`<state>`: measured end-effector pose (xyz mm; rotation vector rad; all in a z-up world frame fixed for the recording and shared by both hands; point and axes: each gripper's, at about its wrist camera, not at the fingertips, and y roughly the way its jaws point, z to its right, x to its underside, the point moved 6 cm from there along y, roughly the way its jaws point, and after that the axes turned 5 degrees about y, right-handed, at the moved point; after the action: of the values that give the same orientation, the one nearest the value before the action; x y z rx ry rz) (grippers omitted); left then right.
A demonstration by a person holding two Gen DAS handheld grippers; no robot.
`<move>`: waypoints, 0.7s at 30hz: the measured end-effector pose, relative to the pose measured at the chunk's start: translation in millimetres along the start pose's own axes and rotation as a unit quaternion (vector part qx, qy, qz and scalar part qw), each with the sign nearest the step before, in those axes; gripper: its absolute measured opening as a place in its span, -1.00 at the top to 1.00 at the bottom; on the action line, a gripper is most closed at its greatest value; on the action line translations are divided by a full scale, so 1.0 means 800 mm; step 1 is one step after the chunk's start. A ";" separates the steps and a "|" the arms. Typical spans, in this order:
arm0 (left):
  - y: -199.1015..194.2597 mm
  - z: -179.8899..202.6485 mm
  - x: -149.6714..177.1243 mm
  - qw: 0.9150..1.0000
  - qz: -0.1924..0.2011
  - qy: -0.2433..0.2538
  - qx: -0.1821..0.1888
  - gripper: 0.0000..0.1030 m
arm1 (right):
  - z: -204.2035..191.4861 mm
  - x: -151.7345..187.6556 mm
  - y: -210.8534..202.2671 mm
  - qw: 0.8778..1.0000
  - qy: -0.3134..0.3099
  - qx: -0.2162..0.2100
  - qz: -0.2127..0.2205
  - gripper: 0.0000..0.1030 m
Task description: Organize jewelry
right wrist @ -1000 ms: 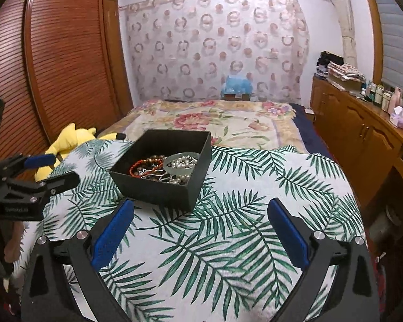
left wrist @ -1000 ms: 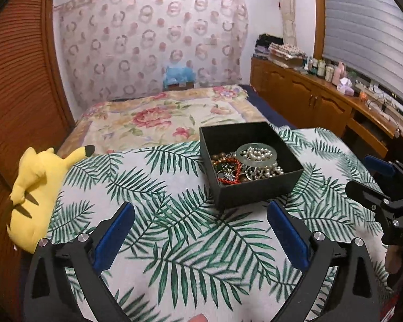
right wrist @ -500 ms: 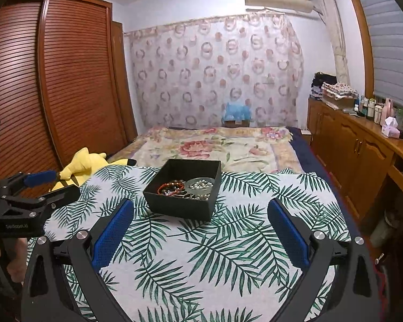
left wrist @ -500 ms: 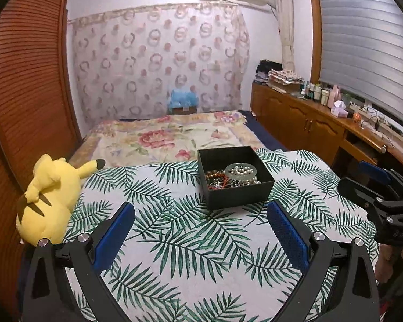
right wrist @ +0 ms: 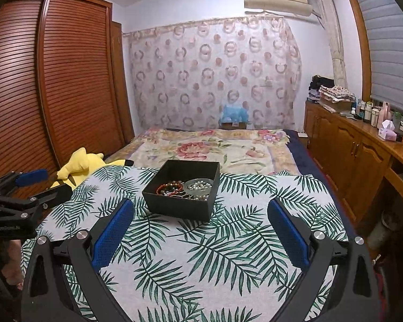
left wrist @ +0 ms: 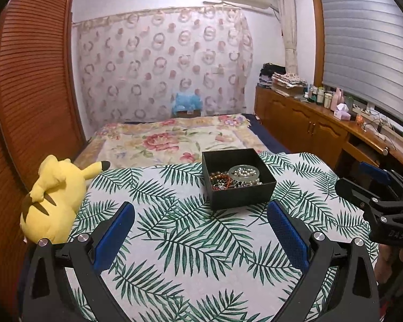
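A black open box [left wrist: 239, 179] stands on the palm-leaf cloth [left wrist: 188, 241] and also shows in the right wrist view [right wrist: 184, 190]. It holds a pale green bangle [left wrist: 244, 172], a pearl string and red and brown bead bracelets [right wrist: 172, 186]. My left gripper [left wrist: 201, 230] is open and empty, well short of the box. My right gripper [right wrist: 201, 230] is open and empty, also well short of it. Each gripper shows at the edge of the other's view: the right gripper [left wrist: 373, 187] and the left gripper [right wrist: 29, 185].
A yellow plush toy [left wrist: 53, 198] lies at the cloth's left edge. A bed with a floral cover [left wrist: 172, 139] lies behind the box. A wooden sideboard [left wrist: 309, 126] with bottles runs along the right. A slatted wardrobe [right wrist: 67, 80] stands on the left.
Both grippers have pulled back and up from the box, so it looks smaller and farther away. Both stay open and empty. The box and jewelry have not moved.
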<state>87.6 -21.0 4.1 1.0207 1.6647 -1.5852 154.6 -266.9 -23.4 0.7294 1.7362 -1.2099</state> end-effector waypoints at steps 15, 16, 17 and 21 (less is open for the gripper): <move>0.001 -0.003 0.002 1.000 0.000 -0.004 0.000 -0.85 | 0.000 0.000 0.000 1.000 0.001 -0.001 -0.001 -0.95; 0.000 -0.003 0.003 1.000 0.000 -0.004 0.001 -0.85 | 0.000 0.000 0.000 1.000 0.001 -0.001 0.000 -0.95; 0.000 -0.003 0.003 1.000 0.000 -0.004 0.001 -0.85 | 0.000 0.000 0.000 1.000 0.002 -0.001 -0.001 -0.95; 0.000 -0.004 0.003 1.000 0.000 -0.004 0.001 -0.85 | 0.000 0.000 0.000 1.000 0.001 -0.001 -0.001 -0.95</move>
<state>87.0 -17.7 2.5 1.0146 1.6568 -1.5891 154.6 -266.8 -23.2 0.7276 1.7403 -1.2080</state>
